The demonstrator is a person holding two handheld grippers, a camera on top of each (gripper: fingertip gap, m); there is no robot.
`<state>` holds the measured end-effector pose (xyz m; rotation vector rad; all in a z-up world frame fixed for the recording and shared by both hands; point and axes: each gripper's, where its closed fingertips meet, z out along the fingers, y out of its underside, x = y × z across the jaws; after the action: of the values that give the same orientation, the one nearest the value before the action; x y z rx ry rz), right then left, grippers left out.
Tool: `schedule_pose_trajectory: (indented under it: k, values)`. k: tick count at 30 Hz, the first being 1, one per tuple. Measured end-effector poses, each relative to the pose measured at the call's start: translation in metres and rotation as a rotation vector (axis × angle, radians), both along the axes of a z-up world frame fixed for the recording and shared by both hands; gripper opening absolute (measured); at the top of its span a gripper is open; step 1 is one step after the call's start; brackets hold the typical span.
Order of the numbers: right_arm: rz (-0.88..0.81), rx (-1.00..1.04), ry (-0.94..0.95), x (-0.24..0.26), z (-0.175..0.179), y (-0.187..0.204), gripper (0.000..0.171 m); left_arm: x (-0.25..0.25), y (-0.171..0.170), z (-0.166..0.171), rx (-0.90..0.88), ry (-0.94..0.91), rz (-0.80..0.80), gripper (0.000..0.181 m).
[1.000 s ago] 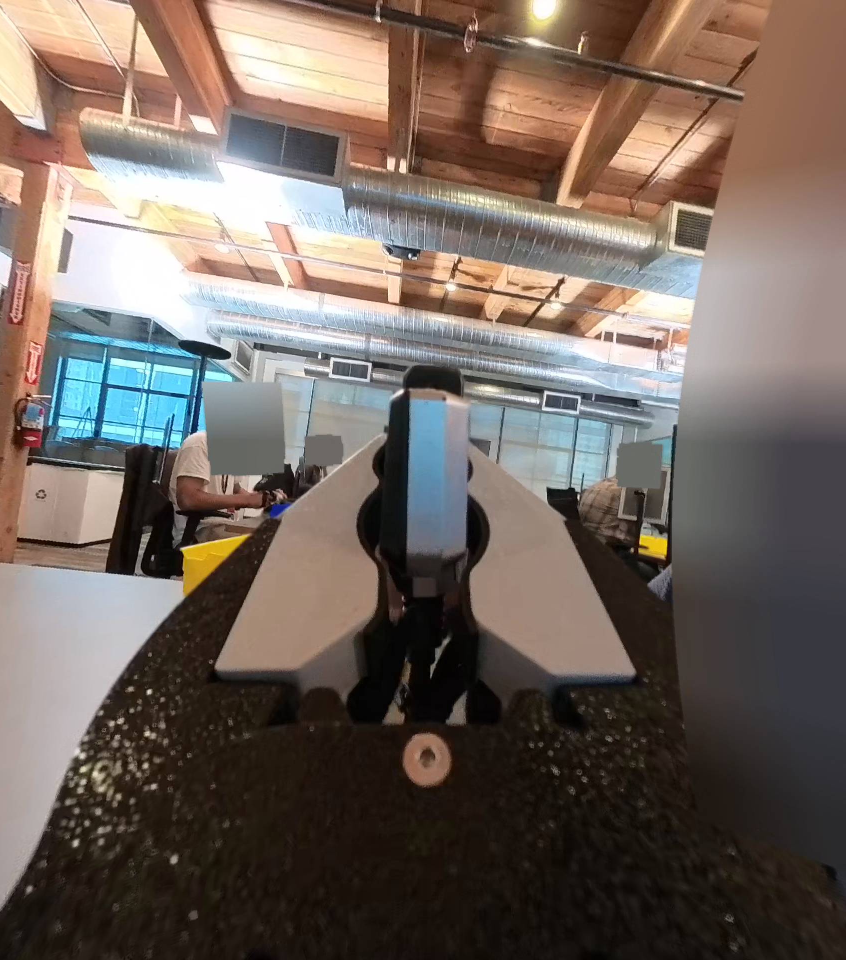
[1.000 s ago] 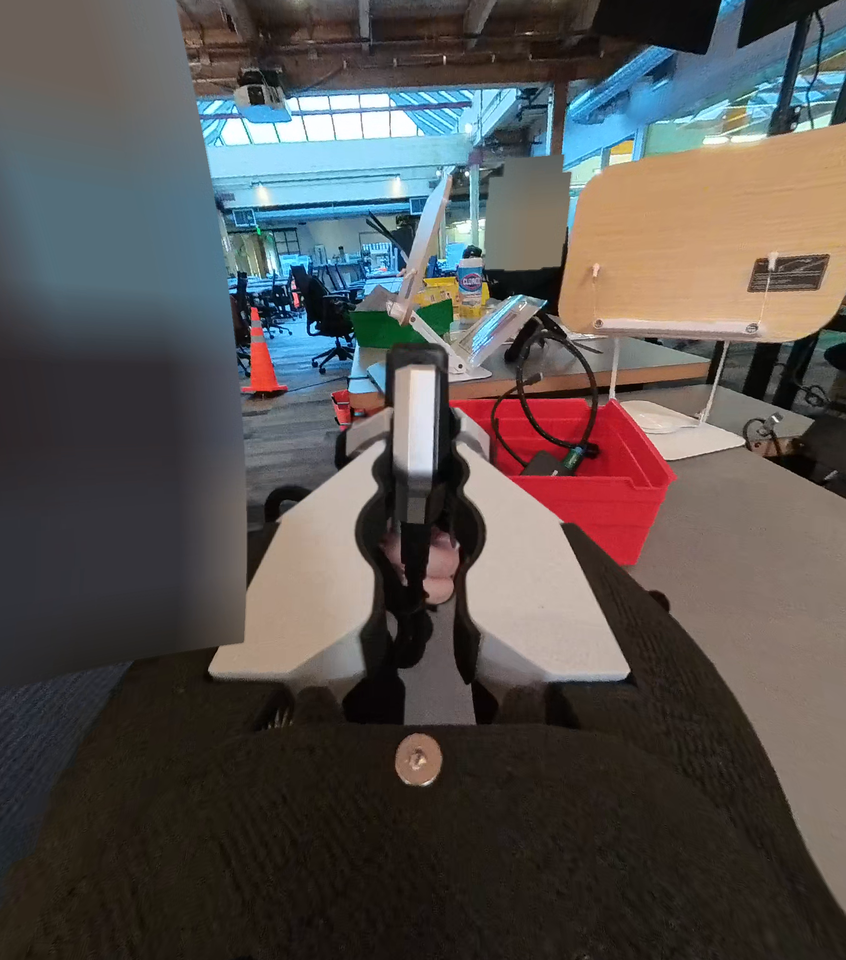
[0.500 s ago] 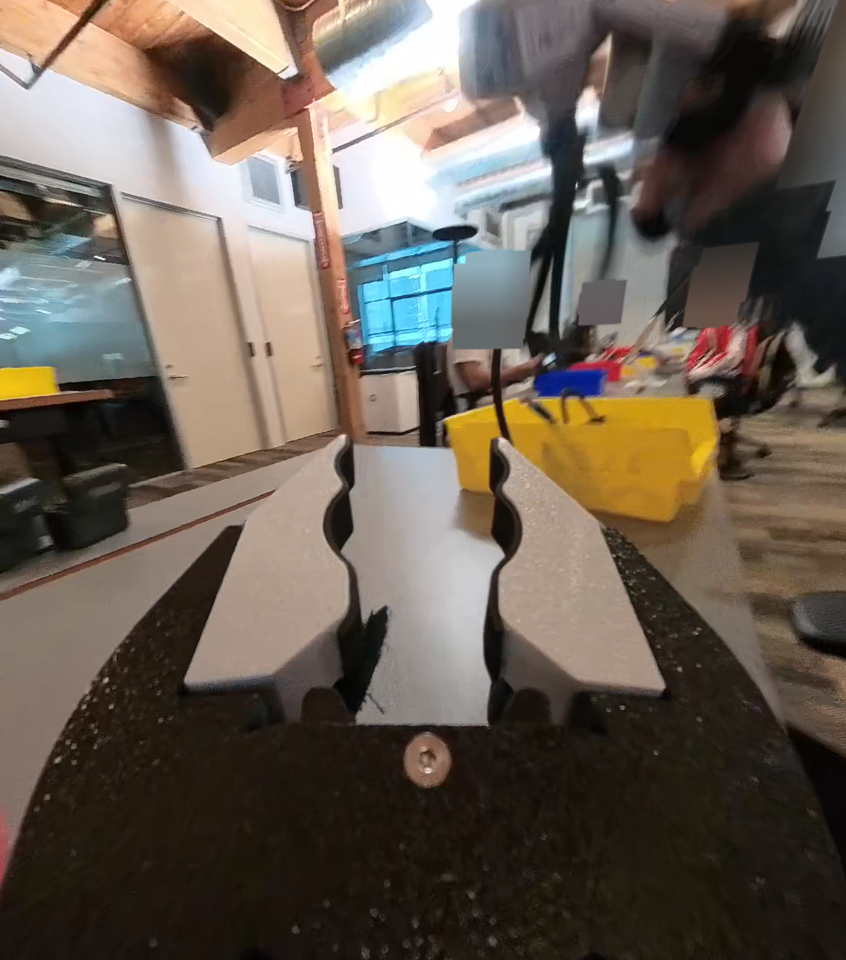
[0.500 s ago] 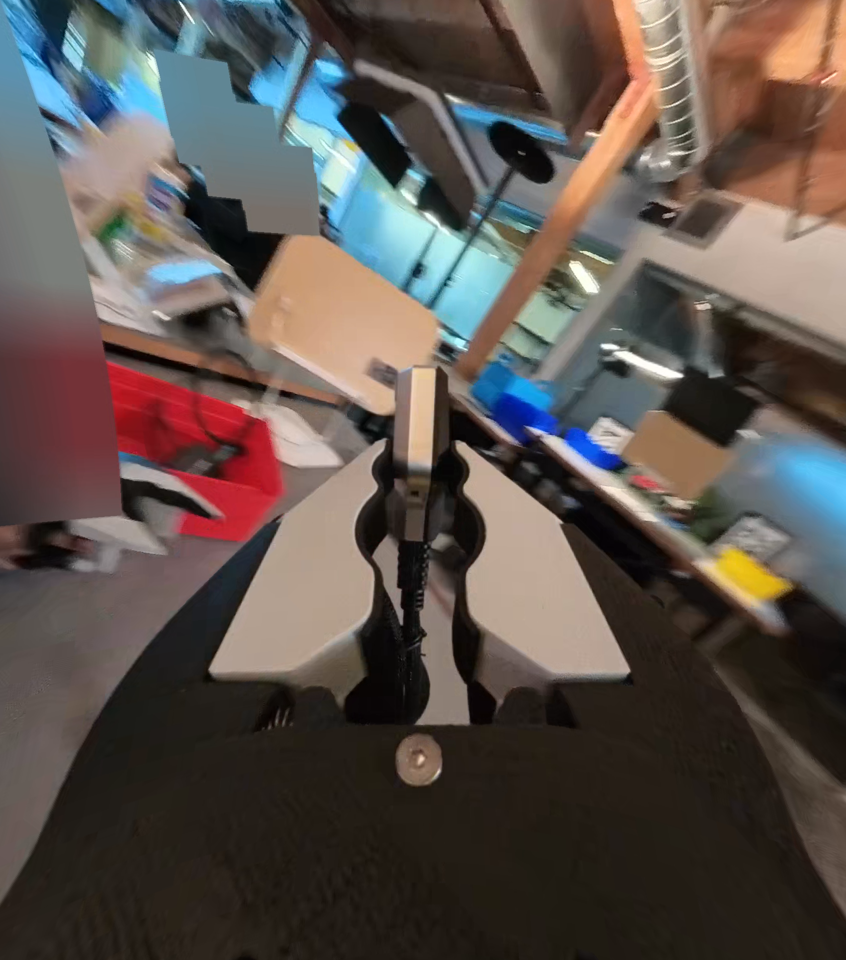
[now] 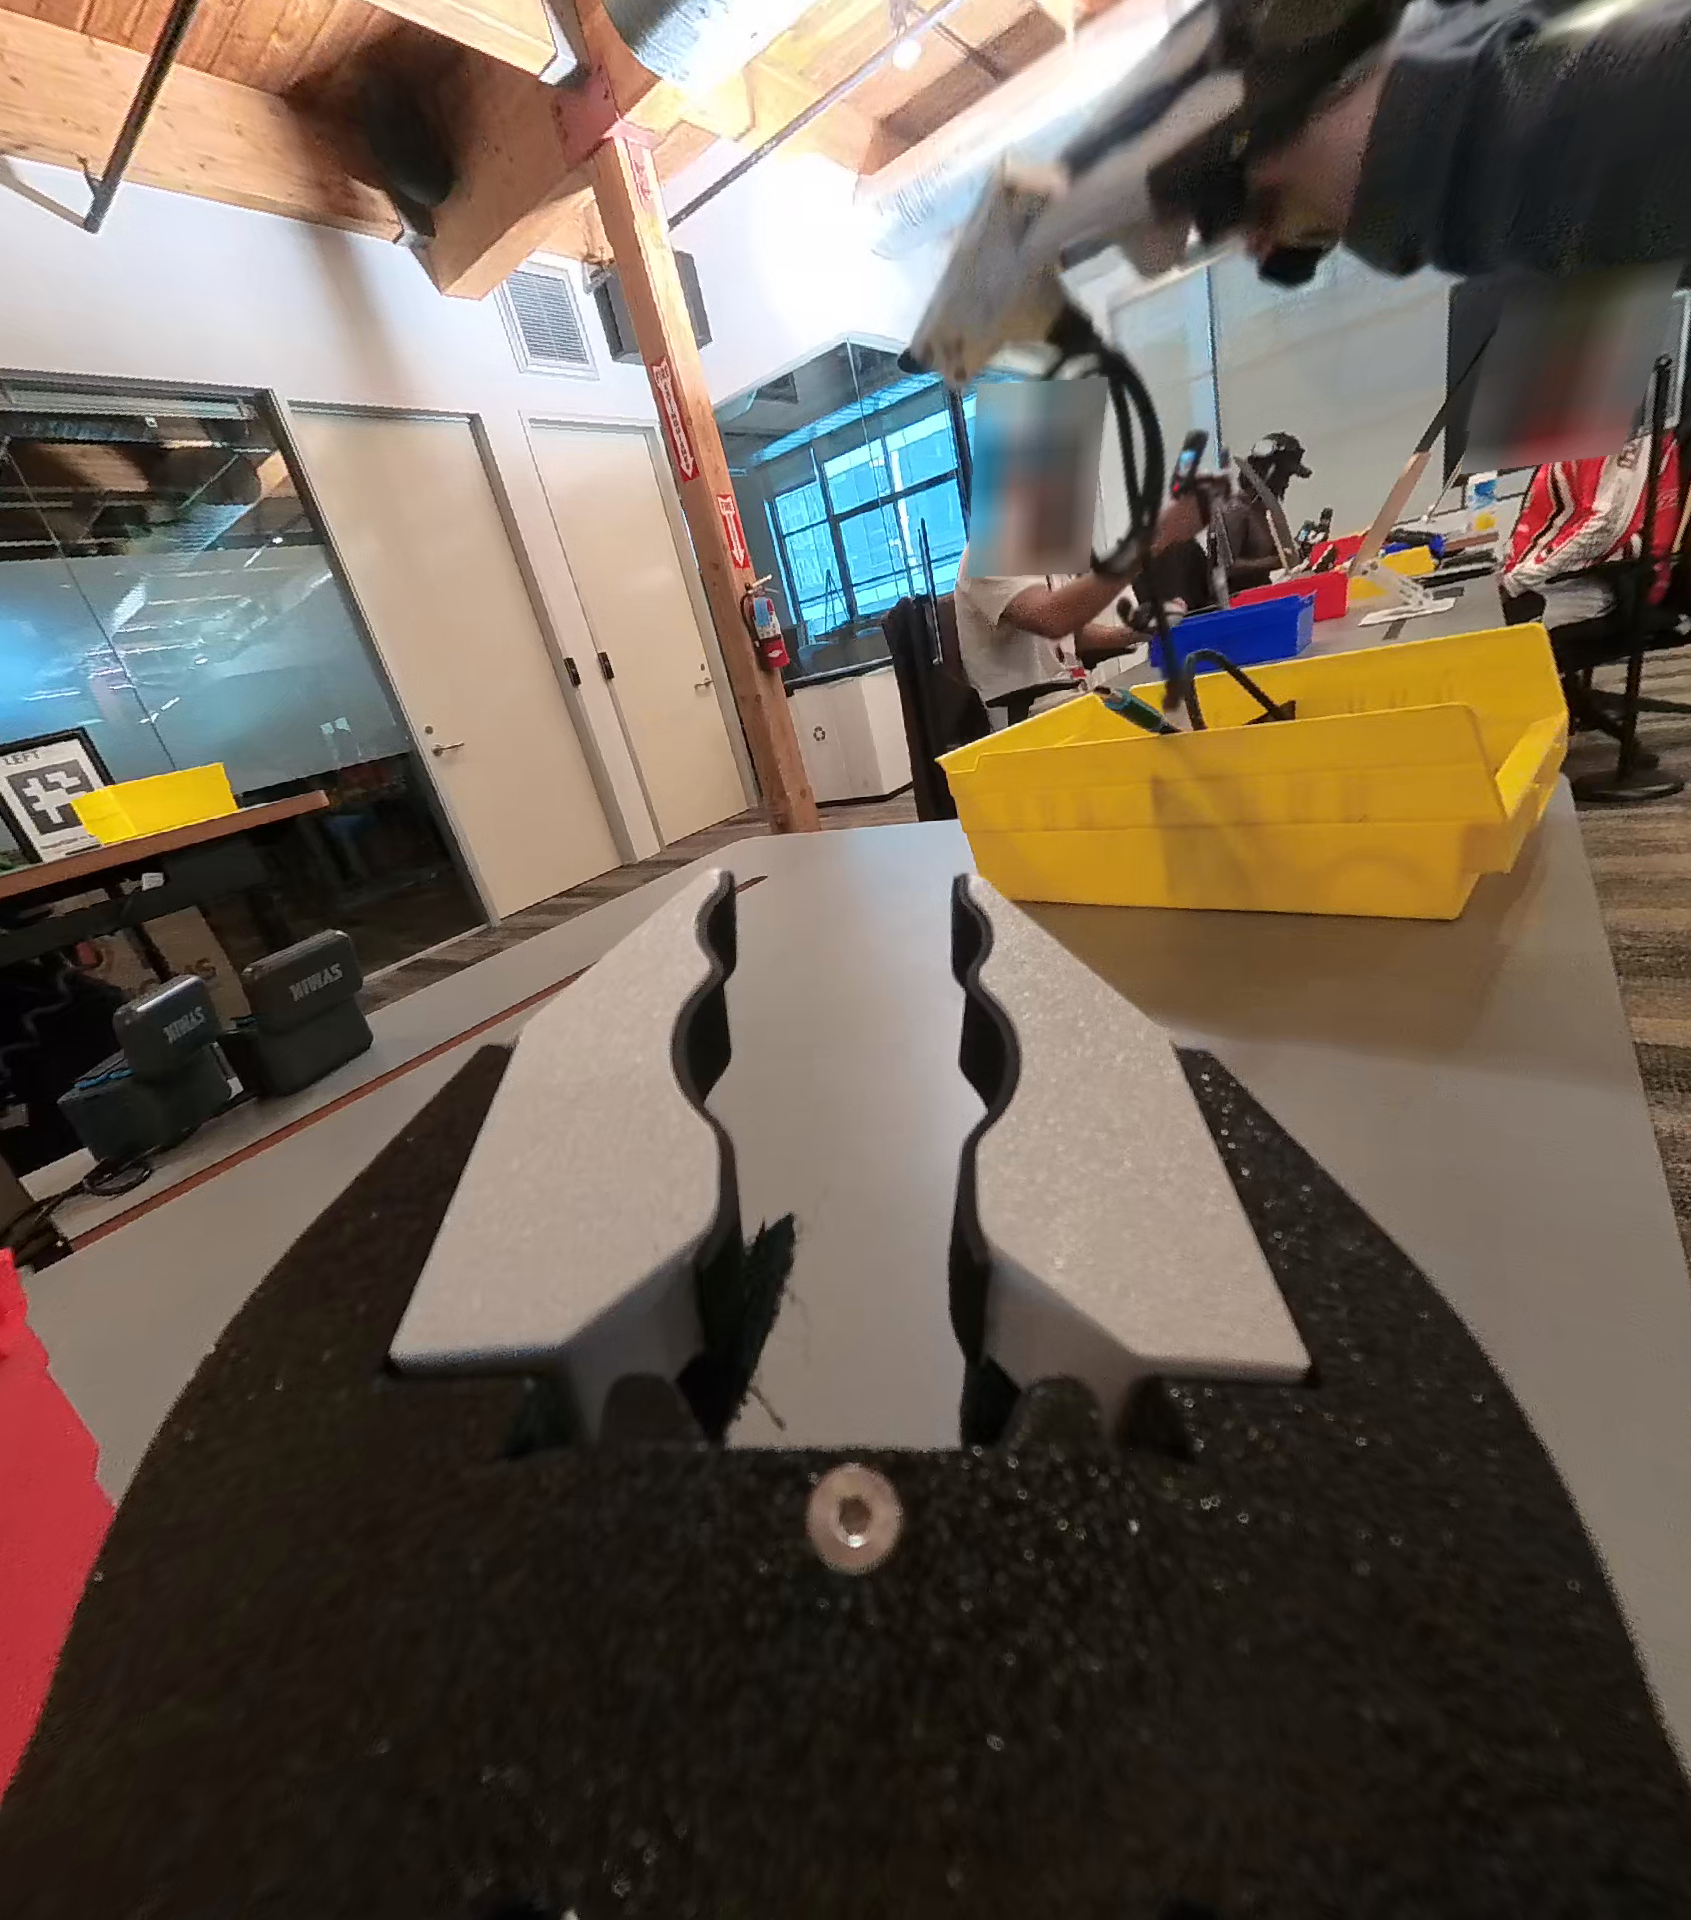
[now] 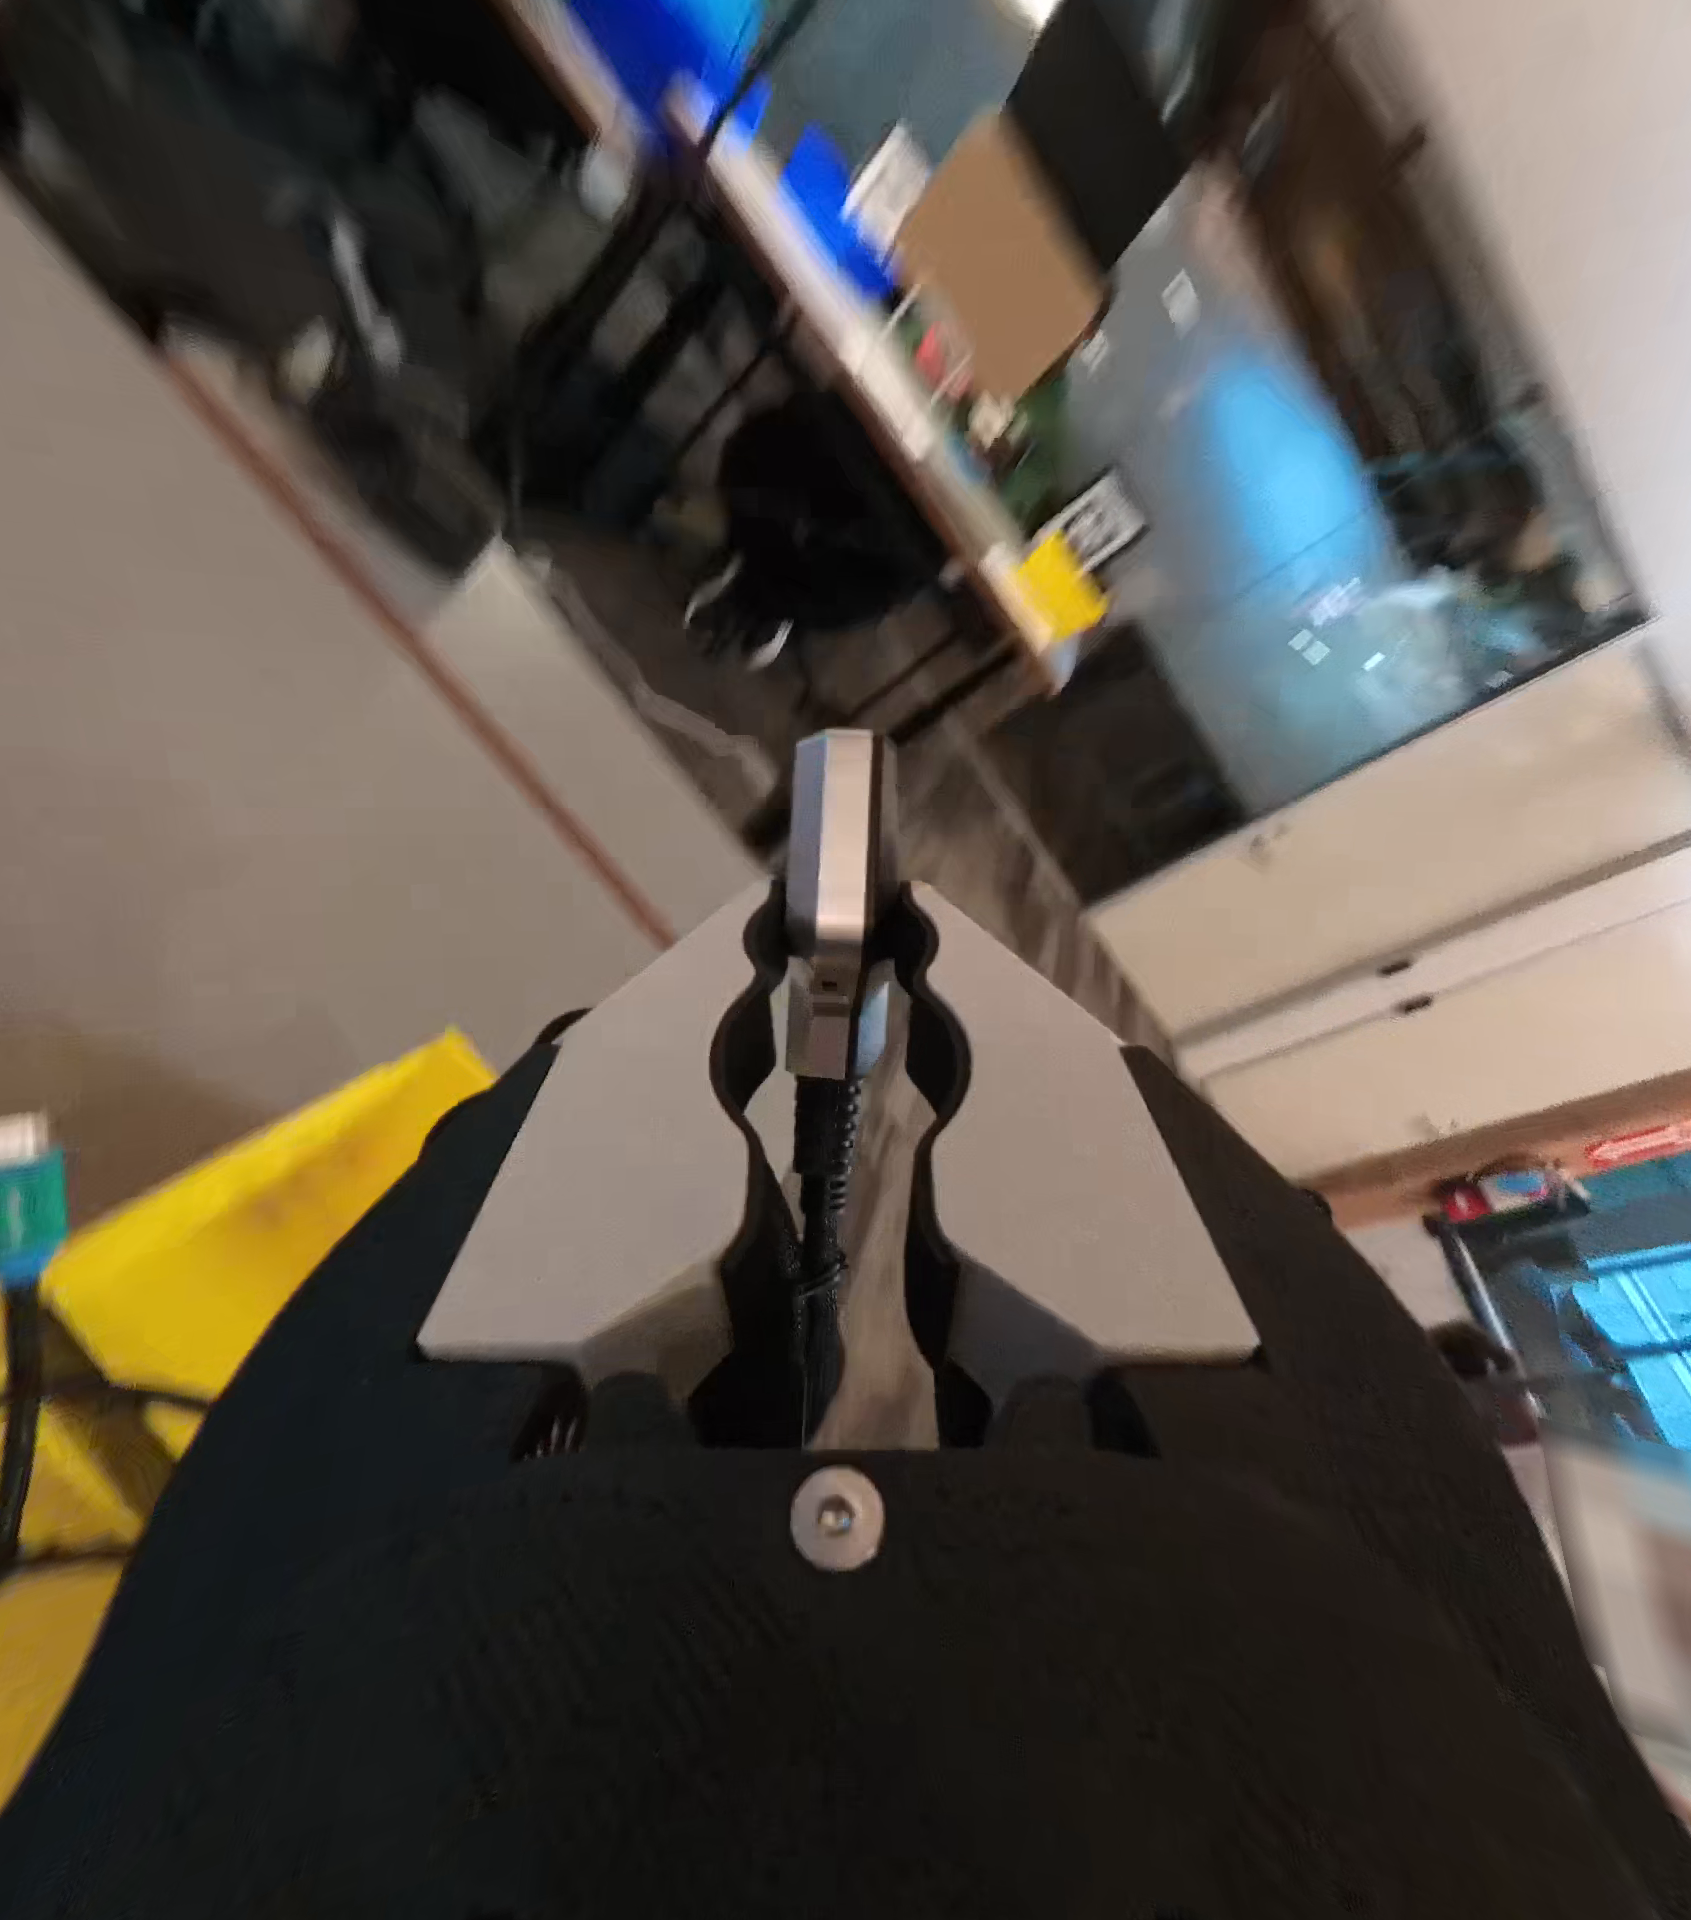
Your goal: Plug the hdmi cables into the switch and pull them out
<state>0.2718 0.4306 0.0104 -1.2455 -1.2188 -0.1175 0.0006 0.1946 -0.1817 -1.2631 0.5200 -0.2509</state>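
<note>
While left tongs (image 5: 843,904) gape empty, right tongs (image 6: 833,914) clamped on the switch (image 6: 828,842).

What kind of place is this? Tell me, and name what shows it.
Most likely a shared office or lab workspace in a converted loft. The left wrist view shows exposed wooden ceiling beams, a glass-walled meeting room, and people seated at long desks with parts bins, including a yellow bin holding cables.

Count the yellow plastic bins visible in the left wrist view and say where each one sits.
2. A large yellow bin sits on the grey table ahead and right of the open left gripper; a smaller one rests on the wooden desk far left. Others may be hidden.
</note>
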Motion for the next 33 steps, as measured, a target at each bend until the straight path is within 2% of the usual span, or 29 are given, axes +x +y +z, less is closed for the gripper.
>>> schedule_pose_trajectory:
  k: [3, 7, 9, 11, 12, 13, 15, 17, 20, 22, 24, 26, 28, 30, 31, 33]
  values:
    - [-0.066, -0.147, -0.341, 0.006, -0.088, 0.022, 0.019, 0.001, 0.001, -0.003, -0.006, 0.023, 0.008, 0.039]
    - [-0.099, -0.366, -0.875, 0.013, -0.190, 0.018, 0.020, 0.002, 0.002, -0.006, -0.008, 0.048, 0.021, 0.037]
    - [-0.097, -0.467, -0.996, 0.008, -0.225, 0.017, 0.019, 0.002, 0.002, -0.007, -0.008, 0.055, 0.026, 0.037]
    - [-0.134, -0.544, -1.023, 0.002, -0.250, 0.024, 0.020, 0.001, 0.004, -0.009, -0.016, 0.065, 0.034, 0.037]
    - [-0.163, -0.582, -0.995, -0.003, -0.257, 0.028, 0.021, 0.001, 0.004, -0.011, -0.019, 0.067, 0.038, 0.037]
    - [-0.202, -0.624, -0.942, -0.006, -0.261, 0.032, 0.034, 0.000, 0.004, -0.012, -0.024, 0.069, 0.040, 0.037]
    - [-0.290, -0.684, -0.736, -0.014, -0.248, 0.038, 0.085, -0.001, 0.005, -0.014, -0.031, 0.077, 0.045, 0.037]
    - [-0.355, -0.633, -0.463, -0.016, -0.208, 0.042, 0.108, -0.002, 0.004, -0.014, -0.028, 0.080, 0.047, 0.037]
    - [-0.366, -0.532, -0.067, 0.010, -0.141, 0.017, 0.104, -0.001, 0.002, -0.011, -0.009, 0.085, 0.050, 0.036]
    - [-0.517, -0.479, 0.050, 0.068, -0.126, -0.004, 0.094, 0.001, 0.002, -0.009, 0.004, 0.095, 0.053, 0.037]
    - [-0.694, -0.545, 0.099, 0.134, -0.149, -0.032, 0.087, 0.002, 0.001, -0.007, 0.019, 0.110, 0.062, 0.037]
    - [-0.777, -0.732, 0.158, 0.178, -0.198, -0.062, 0.086, 0.003, 0.001, -0.006, 0.030, 0.124, 0.069, 0.037]
    - [-0.809, -0.884, 0.202, 0.204, -0.243, -0.083, 0.085, 0.005, 0.000, -0.006, 0.030, 0.138, 0.074, 0.039]
    - [-0.759, -0.929, 0.246, 0.206, -0.266, -0.089, 0.076, 0.007, -0.001, -0.005, 0.022, 0.150, 0.077, 0.042]
    - [-0.705, -0.920, 0.276, 0.199, -0.269, -0.088, 0.067, 0.008, -0.003, -0.003, 0.021, 0.158, 0.086, 0.043]
    - [-0.659, -0.838, 0.329, 0.190, -0.263, -0.080, 0.029, 0.008, -0.011, 0.002, 0.021, 0.179, 0.104, 0.043]
